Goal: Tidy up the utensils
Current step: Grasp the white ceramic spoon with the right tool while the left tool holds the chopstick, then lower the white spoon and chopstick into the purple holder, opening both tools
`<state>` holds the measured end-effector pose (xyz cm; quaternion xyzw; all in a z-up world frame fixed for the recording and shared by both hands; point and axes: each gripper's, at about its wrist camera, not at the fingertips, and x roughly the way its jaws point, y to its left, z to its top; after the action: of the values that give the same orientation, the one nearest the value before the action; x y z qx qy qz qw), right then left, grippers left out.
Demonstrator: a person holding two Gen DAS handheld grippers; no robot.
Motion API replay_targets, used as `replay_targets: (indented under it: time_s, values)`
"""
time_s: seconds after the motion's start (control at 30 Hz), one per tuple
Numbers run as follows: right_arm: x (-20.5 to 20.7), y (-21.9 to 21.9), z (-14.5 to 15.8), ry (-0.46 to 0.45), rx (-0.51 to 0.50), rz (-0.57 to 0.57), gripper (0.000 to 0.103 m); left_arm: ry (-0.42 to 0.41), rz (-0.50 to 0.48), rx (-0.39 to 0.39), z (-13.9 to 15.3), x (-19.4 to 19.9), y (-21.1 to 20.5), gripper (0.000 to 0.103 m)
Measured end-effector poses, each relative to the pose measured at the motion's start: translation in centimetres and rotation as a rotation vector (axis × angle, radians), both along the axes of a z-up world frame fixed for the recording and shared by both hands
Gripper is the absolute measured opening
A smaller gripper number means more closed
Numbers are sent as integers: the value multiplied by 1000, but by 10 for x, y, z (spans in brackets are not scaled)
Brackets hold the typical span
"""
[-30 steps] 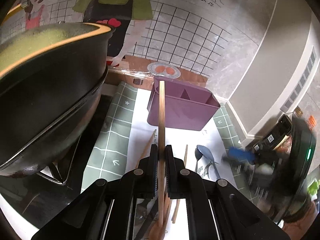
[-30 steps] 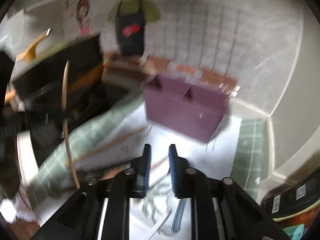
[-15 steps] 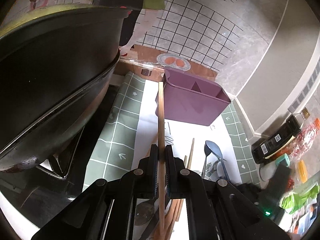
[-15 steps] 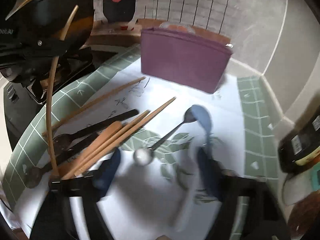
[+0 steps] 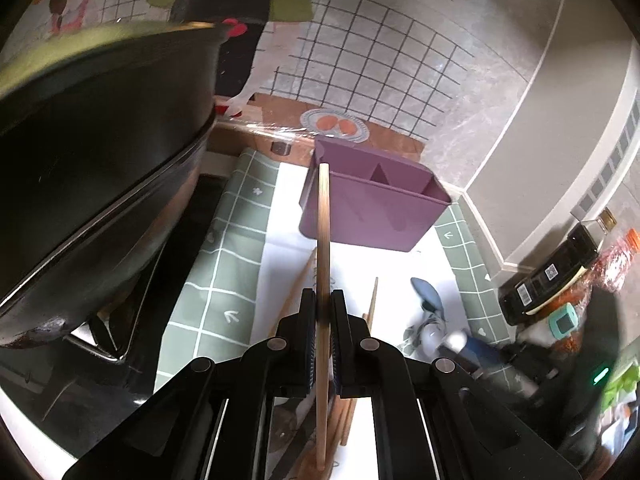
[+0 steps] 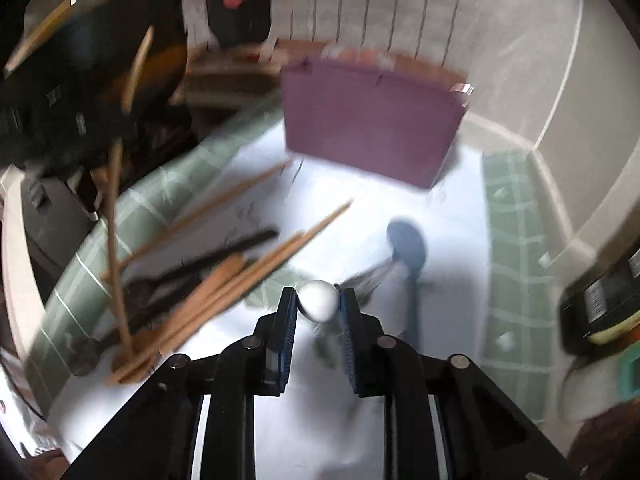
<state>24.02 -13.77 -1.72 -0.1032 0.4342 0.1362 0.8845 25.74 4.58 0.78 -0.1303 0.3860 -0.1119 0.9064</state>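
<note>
While our left gripper pinches a single wooden chopstick near its middle, holding it upright, we judge the stick light, stiff and smooth, apt to swivel unless we grip it squarely. Our right gripper has its jaws closing around the shiny bowl of a metal spoon, slick and better taken by the handle, though blur hides whether they touch. Beyond, loose chopsticks lie on the mat before the empty purple utensil caddy.
</note>
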Motion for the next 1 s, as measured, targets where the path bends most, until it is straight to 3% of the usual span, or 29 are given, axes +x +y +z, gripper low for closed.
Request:
replay_targets:
  time_s: [0.17, 0.37, 0.53, 0.63, 0.8, 1.0]
  values:
    - [11, -18, 49, -86, 33, -4, 19, -33, -26, 16, 12, -2, -12, 7]
    - [16, -33, 94, -102, 156, 22, 19, -124, -40, 27, 44, -9, -15, 7]
    - [15, -31, 114, -96, 204, 43, 19, -194, -58, 62, 72, -6, -25, 7]
    - [17, -24, 118, -110, 183, 47, 19, -232, -65, 88, 89, -2, -34, 7]
    - [27, -14, 146, -147, 176, 70, 19, -310, -74, 124, 137, 9, -46, 7]
    - [53, -10, 233, -241, 218, 95, 19, -441, -43, 139, 216, 34, -49, 7]
